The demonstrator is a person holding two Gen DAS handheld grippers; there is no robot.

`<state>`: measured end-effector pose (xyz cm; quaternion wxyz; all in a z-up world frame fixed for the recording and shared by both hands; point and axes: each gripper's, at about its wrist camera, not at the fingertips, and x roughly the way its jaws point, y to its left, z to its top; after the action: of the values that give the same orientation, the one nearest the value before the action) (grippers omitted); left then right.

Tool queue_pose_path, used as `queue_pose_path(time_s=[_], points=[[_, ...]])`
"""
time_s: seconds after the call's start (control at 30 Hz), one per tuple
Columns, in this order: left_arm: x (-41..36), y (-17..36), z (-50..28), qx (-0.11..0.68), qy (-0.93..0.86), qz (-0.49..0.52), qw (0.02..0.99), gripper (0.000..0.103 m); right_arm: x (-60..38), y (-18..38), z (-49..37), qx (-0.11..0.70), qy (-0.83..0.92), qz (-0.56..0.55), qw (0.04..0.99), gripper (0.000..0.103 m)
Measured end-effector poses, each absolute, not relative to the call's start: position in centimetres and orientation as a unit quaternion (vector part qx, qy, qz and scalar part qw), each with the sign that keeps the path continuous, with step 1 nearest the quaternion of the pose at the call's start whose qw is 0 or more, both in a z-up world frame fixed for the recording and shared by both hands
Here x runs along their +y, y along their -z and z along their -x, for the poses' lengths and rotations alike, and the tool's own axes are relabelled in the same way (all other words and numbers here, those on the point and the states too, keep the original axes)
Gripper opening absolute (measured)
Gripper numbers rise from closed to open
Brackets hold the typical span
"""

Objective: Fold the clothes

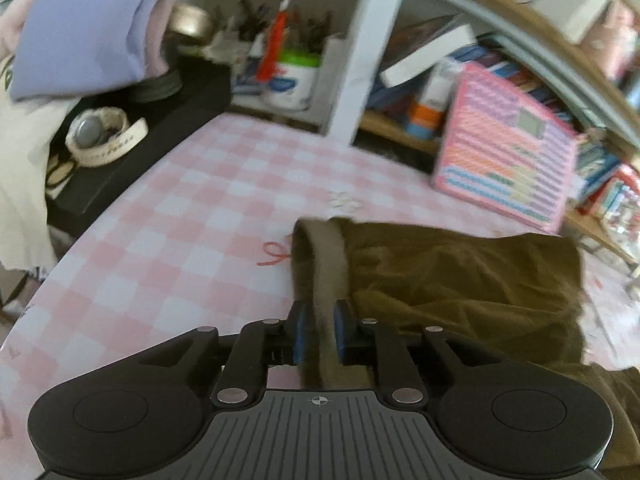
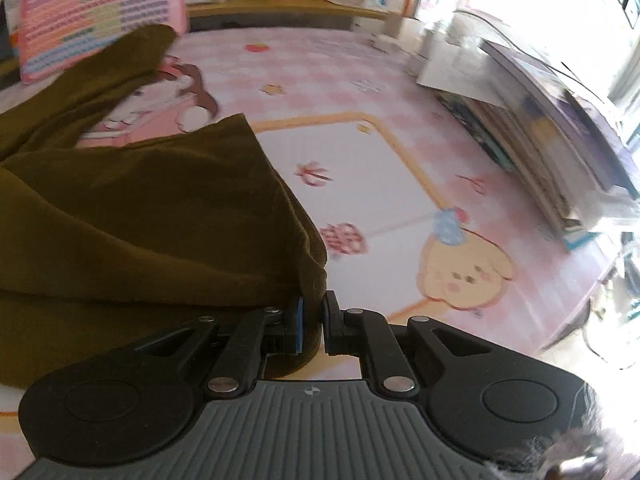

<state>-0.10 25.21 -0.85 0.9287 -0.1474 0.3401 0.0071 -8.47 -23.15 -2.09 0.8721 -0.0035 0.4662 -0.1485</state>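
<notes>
Left-wrist view, far left: noted a folded lavender cloth [image 1: 80, 28] at the edge, above a cream cloth [image 1: 20, 152]. Just right of these, observed a black case [image 1: 132, 148] carrying a small cream band with a grey disc [image 1: 96, 136]. Further right, found a white pot of pens and brushes [image 1: 292, 76] in a shelf bay, beside a white upright post [image 1: 360, 56]. Right again, recorded a pink board with coloured rows [image 1: 508, 152] leaning against a bookshelf [image 1: 600, 216]. Below all this, seen a table [image 1: 192, 208] under a pink-and-white check cover.

Lower centre: left tongs [image 1: 320, 330] set either side of a thick hem of the olive-brown garment [image 1: 460, 280], blue pads not quite closed, fabric filling the gap and rising from it. Garment spread rightward from there over the table, partly lifted.

Right-wrist view, left half: same olive-brown garment [image 2: 132, 216] draped in folds, one flap reaching back toward the pink board. Lower centre: right tongs [image 2: 313, 322] clamped tight on the garment's edge. To the right, noted bare table cover with a cartoon print [image 2: 460, 276]. Far right: stack of books [image 2: 552, 152] along the edge, strongly backlit.
</notes>
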Motion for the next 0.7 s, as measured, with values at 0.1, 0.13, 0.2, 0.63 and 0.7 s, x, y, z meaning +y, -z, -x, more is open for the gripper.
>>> queue_pose_path(time_s=[0.1,0.13,0.2,0.63,0.7], points=[[23.2,0.5,2.2,0.334,0.048,0.148,0.929,0.023,-23.6,2.0,8.8,0.468,0.147,-0.01,0.871,0.01],[22.5,0.5,2.9,0.336,0.068,0.148,0.928,0.024,-23.8,2.0,8.8,0.466,0.154,-0.017,0.871,0.012],[21.0,0.8,3.8,0.348,0.099,0.139,0.922,0.024,-23.9,1.8,8.9,0.462,0.168,-0.03,0.87,0.017],[22.7,4.6,4.1,0.423,0.105,0.171,0.883,0.012,-20.3,-1.3,9.3,0.405,0.132,-0.033,0.904,0.026],[22.6,4.5,4.1,0.422,0.103,0.169,0.885,0.012,-20.1,-1.6,9.2,0.405,0.129,-0.041,0.904,0.027]])
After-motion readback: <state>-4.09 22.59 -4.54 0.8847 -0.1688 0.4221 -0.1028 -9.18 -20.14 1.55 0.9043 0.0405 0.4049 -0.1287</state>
